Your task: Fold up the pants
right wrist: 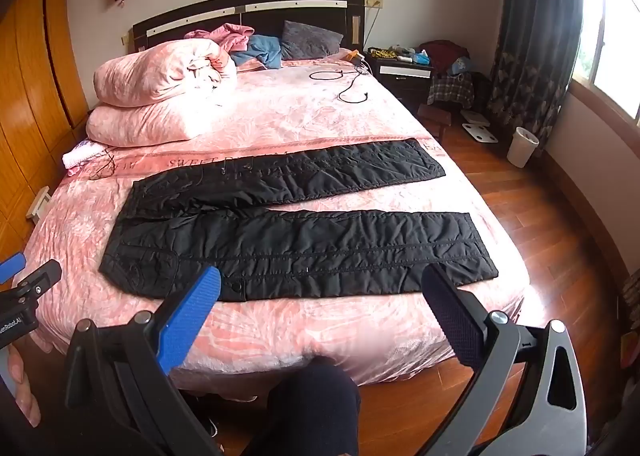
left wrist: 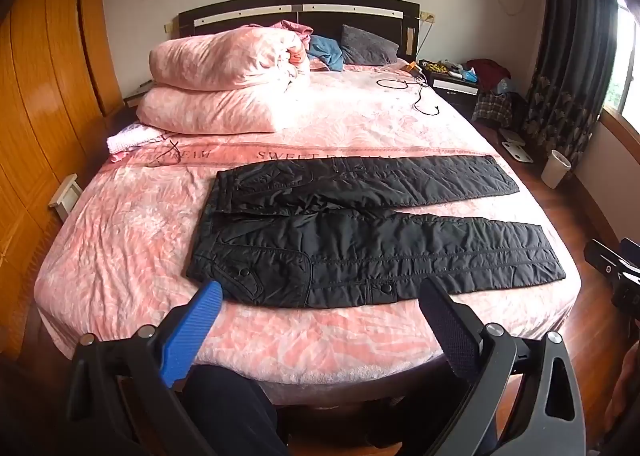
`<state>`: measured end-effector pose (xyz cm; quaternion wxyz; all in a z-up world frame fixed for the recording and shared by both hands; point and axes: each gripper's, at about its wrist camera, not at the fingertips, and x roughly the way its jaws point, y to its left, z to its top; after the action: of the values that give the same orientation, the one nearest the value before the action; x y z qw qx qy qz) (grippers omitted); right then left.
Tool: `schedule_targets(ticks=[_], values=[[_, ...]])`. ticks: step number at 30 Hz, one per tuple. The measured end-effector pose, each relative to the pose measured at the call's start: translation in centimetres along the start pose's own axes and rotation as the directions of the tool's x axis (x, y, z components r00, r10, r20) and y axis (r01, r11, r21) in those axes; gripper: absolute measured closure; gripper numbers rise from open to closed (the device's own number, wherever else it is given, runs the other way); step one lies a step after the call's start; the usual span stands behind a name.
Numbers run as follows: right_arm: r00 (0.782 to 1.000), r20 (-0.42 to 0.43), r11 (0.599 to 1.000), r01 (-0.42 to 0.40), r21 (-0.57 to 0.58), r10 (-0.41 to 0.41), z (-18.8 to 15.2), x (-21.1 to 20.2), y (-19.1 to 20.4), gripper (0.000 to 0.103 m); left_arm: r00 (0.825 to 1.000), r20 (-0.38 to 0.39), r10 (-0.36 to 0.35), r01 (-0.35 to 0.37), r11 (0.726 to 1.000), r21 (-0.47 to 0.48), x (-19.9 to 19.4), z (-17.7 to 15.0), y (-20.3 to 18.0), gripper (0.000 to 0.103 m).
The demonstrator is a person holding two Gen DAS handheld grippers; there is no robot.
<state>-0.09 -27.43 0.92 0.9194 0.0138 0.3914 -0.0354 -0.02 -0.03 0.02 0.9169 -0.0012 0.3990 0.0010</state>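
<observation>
In the left wrist view, the black quilted padded pants (left wrist: 360,232) lay flat across the foot end of the bed with the pink floral fleece cover (left wrist: 120,240), waistband to the left and both legs running right, parted by a narrow wedge of pink; the near leg's hem reached close to the bed's right edge, while a broad band of bare cover stayed open left of the waistband and a thinner strip ran between the near leg and the bed's front edge; the left gripper (left wrist: 320,296) hovered over that front edge with its ribbed blue pad and its dark mesh-textured pad spread wide, gripping nothing; the folded pink duvet (left wrist: 224,88) sat stacked near the dark headboard, well apart from the pants; in the right wrist view, the same pants (right wrist: 296,240) showed stitched seams, a snap button on the near edge and puffy, wrinkled fabric; the right gripper (right wrist: 320,288) hung just short of the near leg, its blue and dark pads likewise held far apart and touching no cloth; a black cable (right wrist: 344,84) curled on the cover near the far right corner; glossy wooden floorboards (right wrist: 552,224) lay open to the right of the bed, with a white waste bin (right wrist: 522,146) below the dark patterned curtain (right wrist: 532,40).
</observation>
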Motion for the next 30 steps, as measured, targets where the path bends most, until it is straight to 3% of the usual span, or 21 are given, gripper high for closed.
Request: schedule_targets(ticks=[30], values=[[1.0,-0.003,1.0,0.01,-0.008,-0.01,0.18,-0.45,-0.14,0.002,1.0,-0.005,-0.002,0.002,1.0,-0.005,-0.19,0.16,-0.3,0.004]])
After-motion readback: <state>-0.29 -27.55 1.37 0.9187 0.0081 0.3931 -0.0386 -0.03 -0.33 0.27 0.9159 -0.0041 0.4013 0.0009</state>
